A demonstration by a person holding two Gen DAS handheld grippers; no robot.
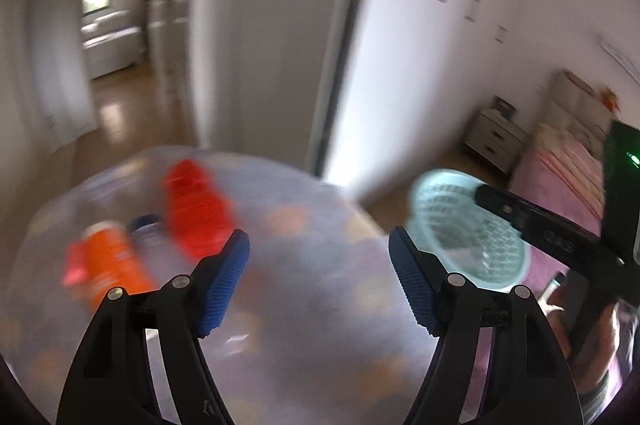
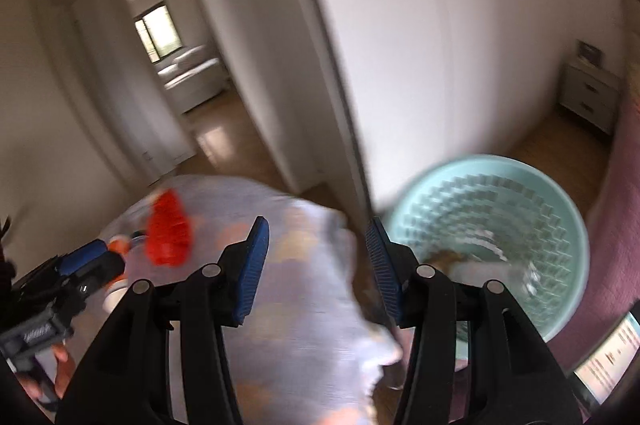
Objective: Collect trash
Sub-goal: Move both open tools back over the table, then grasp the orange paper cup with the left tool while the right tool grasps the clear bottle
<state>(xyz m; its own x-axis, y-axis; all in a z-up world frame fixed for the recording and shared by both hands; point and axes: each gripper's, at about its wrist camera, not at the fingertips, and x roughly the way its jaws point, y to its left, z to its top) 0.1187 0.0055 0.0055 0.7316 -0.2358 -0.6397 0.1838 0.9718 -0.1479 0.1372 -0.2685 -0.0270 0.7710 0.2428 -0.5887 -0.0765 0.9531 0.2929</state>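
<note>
trash sits on the small round table (image 1: 312,305) with its pale patterned cloth: one red wrapper (image 1: 196,209), one orange bottle (image 1: 116,265), and one blurred clear bottle with a dark cap between them; one mint mesh basket (image 2: 520,225) waits to the right, beside the pink bed (image 1: 560,177); my left gripper (image 1: 318,281) hangs wide open and empty over the cloth; my right gripper (image 2: 316,269) is open and empty too, near the basket rim; everything is motion-blurred, so a hurried grab could likely miss, knock a bottle rolling off the edge, or snag the cloth.
</note>
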